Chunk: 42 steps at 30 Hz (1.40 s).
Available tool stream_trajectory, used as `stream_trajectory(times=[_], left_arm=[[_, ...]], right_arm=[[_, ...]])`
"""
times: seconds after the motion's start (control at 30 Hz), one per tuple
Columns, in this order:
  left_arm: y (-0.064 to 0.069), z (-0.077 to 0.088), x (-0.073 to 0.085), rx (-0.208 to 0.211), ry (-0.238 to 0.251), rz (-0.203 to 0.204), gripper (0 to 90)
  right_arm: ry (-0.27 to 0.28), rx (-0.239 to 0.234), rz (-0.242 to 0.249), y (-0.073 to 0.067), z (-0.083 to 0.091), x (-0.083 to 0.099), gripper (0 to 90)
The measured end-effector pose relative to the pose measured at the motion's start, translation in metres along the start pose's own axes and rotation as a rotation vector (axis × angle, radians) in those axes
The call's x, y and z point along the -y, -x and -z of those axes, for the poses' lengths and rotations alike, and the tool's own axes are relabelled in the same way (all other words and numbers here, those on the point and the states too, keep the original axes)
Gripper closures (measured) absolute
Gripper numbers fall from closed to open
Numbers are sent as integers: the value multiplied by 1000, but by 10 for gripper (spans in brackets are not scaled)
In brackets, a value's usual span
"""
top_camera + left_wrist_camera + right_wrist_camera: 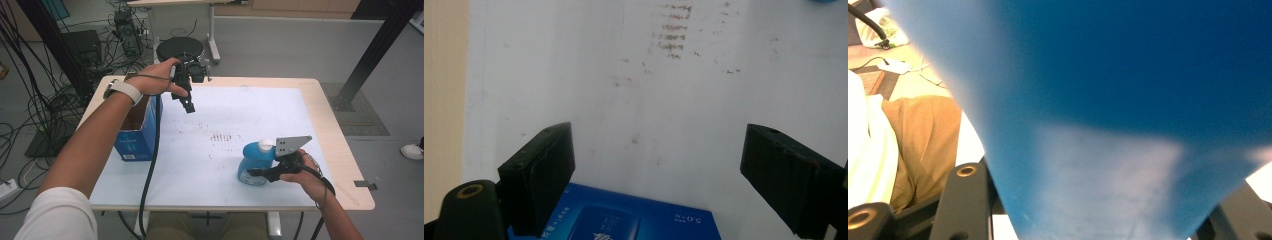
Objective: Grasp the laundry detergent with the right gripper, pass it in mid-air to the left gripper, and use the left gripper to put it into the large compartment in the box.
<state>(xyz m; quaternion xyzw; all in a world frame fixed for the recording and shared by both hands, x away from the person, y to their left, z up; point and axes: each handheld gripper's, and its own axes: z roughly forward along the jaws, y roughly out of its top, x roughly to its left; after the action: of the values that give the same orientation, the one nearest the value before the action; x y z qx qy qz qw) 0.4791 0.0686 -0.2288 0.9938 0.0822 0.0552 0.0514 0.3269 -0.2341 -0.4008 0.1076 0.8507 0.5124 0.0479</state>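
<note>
- right gripper (260, 172) clamped on blue bottle (254, 165), upright at table's (340, 165) near right; grip low, probably to steady or lift it
- left gripper (187, 105) jaws wide, empty, above open blue box (136, 135) at left edge, likely the drop spot
- white mat (260, 110) smudged with brown marks; cables on grey floor beyond

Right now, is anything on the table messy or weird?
Yes. The white mat has brownish smudges in little rows near its middle, like dirt or old marks. The blue bottle stands upright in the right gripper, and the blue box sits open. Nothing looks spilled.
</note>
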Motion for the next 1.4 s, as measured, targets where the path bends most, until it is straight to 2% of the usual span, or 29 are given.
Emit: stream_trajectory(times=[0.47,1.4], left_arm=[[0,-1,0,0,5,1,148],[-1,0,1,-4,2,3,141]], right_arm=[[8,2,-2,0,0,1,434],[-11,-10,6,1,0,-1,430]])
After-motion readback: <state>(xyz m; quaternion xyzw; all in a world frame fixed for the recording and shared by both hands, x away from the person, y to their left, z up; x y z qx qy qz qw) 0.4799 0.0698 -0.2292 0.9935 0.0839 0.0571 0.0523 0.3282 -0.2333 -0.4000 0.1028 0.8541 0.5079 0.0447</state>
